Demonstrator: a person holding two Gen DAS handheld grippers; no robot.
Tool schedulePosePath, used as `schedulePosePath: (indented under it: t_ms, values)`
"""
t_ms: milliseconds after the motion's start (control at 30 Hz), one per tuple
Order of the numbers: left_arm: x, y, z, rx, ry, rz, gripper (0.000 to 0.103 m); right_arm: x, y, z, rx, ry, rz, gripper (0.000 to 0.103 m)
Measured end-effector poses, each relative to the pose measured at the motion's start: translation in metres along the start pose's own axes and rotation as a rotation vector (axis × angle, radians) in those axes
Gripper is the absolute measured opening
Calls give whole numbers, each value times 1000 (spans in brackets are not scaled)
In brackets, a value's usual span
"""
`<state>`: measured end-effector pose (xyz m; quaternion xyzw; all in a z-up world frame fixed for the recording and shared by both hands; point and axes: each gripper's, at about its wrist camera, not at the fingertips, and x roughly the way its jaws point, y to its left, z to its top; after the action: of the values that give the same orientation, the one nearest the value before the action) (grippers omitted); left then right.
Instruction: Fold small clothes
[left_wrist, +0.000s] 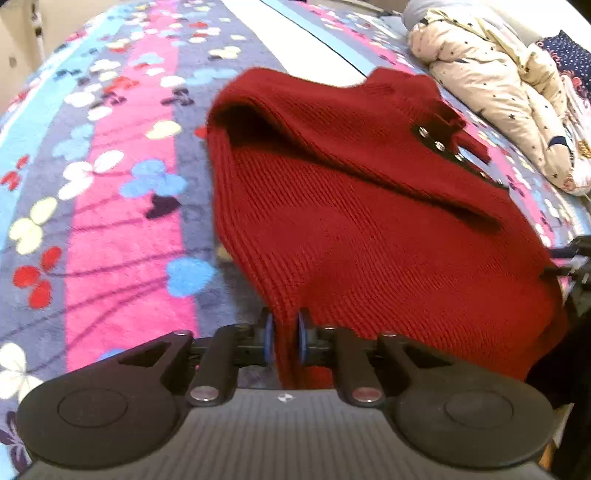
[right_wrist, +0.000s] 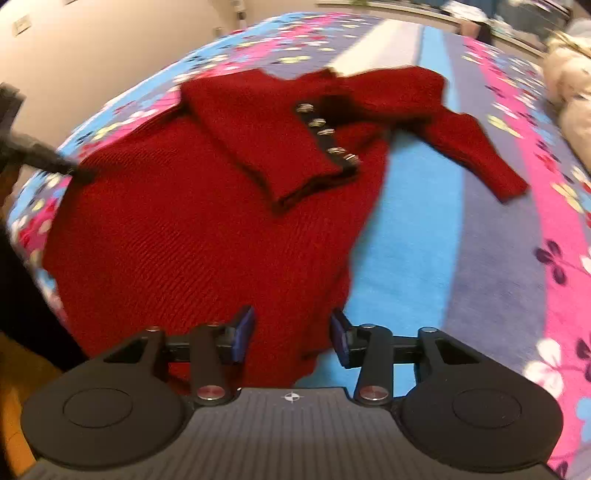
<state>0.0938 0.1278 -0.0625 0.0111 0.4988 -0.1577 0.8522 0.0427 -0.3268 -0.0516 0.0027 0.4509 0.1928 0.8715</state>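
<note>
1. Left wrist view: the left gripper (left_wrist: 284, 338) is clenched on a bunched corner of the dark red ribbed knit sweater (left_wrist: 362, 221), with the fabric pinched between its blue pads (left_wrist: 269, 338). My guess is that this is the hem corner, taken there so the lower edge can be carried up over the body in 1 fold.

2. Same view: the sweater lies on the bed's fleece blanket striped pink, blue and grey with butterfly prints (left_wrist: 110, 177). 1 sleeve is folded across the chest, its cuff bearing a dark strip of silver metal buttons (left_wrist: 448, 149). A crumpled cream star-print quilted garment (left_wrist: 491, 85) sits well apart at the far right, probably waiting its turn.

3. Right wrist view: the right gripper (right_wrist: 291, 332) is released, its blue pads (right_wrist: 245, 330) standing wide on either side of the near hem of the sweater (right_wrist: 192, 229). The cloth lies between the jaws but is not pinched. It looks poised to close on this corner to match the left grasp.

4. Same view: the buttoned cuff (right_wrist: 325, 136) rests on the chest, while the other sleeve (right_wrist: 476, 147) stretches out across the blanket (right_wrist: 424, 240) to the right, not yet folded in. The picture is blurred, so finer detail is uncertain.
</note>
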Motion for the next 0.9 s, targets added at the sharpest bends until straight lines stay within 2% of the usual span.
schedulePosePath:
  t_ms: [33,100,167,200,267,367,433,467,500,533,567,600,667,733,800,900]
  values:
    - [-3,0,1,-9,-21,3,28,-5,-13,7,65,-37,4,47]
    - [-8,2,7,-38,-68,0,30,-13,-35,21,173,-106,14,47]
    - [-11,2,13,-61,-92,-2,30,-14,-39,35,182,-171,5,48]
    - [-9,1,16,-64,-98,2,30,-9,-38,42,164,-190,13,49]
    - [-6,-4,21,-54,-117,11,30,9,-29,52,111,-190,23,60]
    - [-5,-16,32,-24,-179,-18,32,45,-10,69,1,-143,0,64]
    - [-6,-29,36,14,-222,-50,46,69,2,81,-87,-93,-33,64]
    - [-5,-37,38,48,-241,-66,48,80,7,87,-116,-69,-41,59]
    - [-3,-46,38,83,-253,-78,51,89,13,92,-142,-38,-33,50]
    - [-1,-56,38,122,-263,-87,53,96,19,95,-162,-23,-25,26]
    - [3,-66,38,164,-268,-99,54,96,25,95,-169,-27,-15,20]
    - [7,-74,38,198,-269,-111,56,91,27,98,-157,-56,31,17]
    - [16,-91,38,274,-277,-130,61,79,27,108,-82,-140,183,16]
    - [25,-108,37,343,-310,-125,77,66,24,116,6,-235,351,16]
    - [33,-125,36,406,-372,-112,82,60,22,121,78,-295,496,16]
    - [47,-144,39,476,-444,-87,82,57,20,126,135,-340,630,16]
